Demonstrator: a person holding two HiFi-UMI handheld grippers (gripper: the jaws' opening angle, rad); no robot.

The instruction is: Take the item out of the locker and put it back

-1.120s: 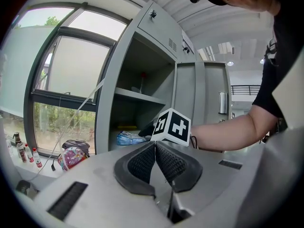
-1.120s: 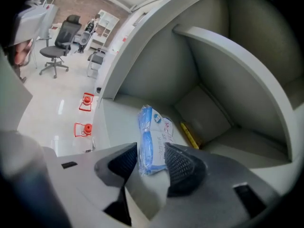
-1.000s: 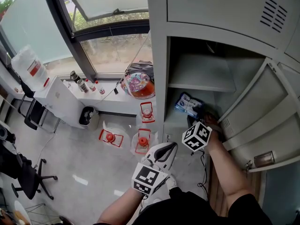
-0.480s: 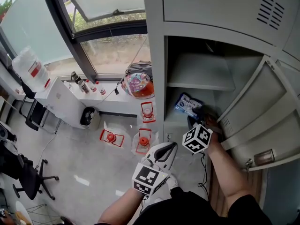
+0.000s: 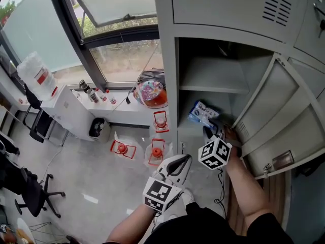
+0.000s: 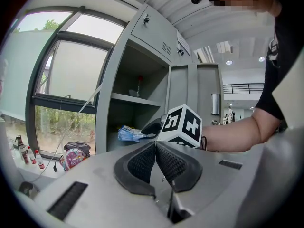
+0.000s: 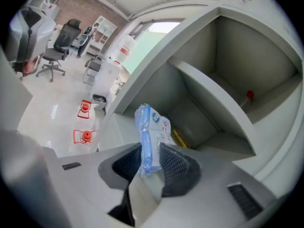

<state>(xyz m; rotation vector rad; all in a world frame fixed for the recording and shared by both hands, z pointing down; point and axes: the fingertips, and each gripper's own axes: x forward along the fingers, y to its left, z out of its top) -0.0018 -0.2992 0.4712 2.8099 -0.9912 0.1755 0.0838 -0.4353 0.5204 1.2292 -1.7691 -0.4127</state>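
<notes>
1. Head view: The grey locker [image 5: 167, 60] stands open, with its door [image 5: 284, 116] swung out to the right. The right gripper [image 5: 209, 129] reaches into the lower part, under the shelf [image 5: 213, 80]. A blue and white packet [image 5: 202, 113] sits there at the tip of that gripper. The left gripper [image 5: 179, 162] hangs outside the locker, over the floor [image 5: 76, 172]. A colourful bag [image 5: 150, 91] and jugs with red caps [image 5: 156, 154] are by the window.

2. Left gripper view: The left gripper [image 6: 155, 145] has its jaws pressed together, and nothing is between them. Ahead is the locker [image 6: 107, 103]. The packet [image 6: 128, 133] is in its lower part, just beside the marker cube [image 6: 181, 126] of the right gripper.

3. Right gripper view: The right gripper [image 7: 151, 150] has just been closing its jaws. Now its pads squeeze the packet [image 7: 148, 122], which stands up on its thin edge. The shelf [image 7: 213, 87] is above it. A yellow thing [image 7: 179, 139] lies on the locker's bottom behind the packet. I cannot tell if the packet touches that bottom.
</notes>
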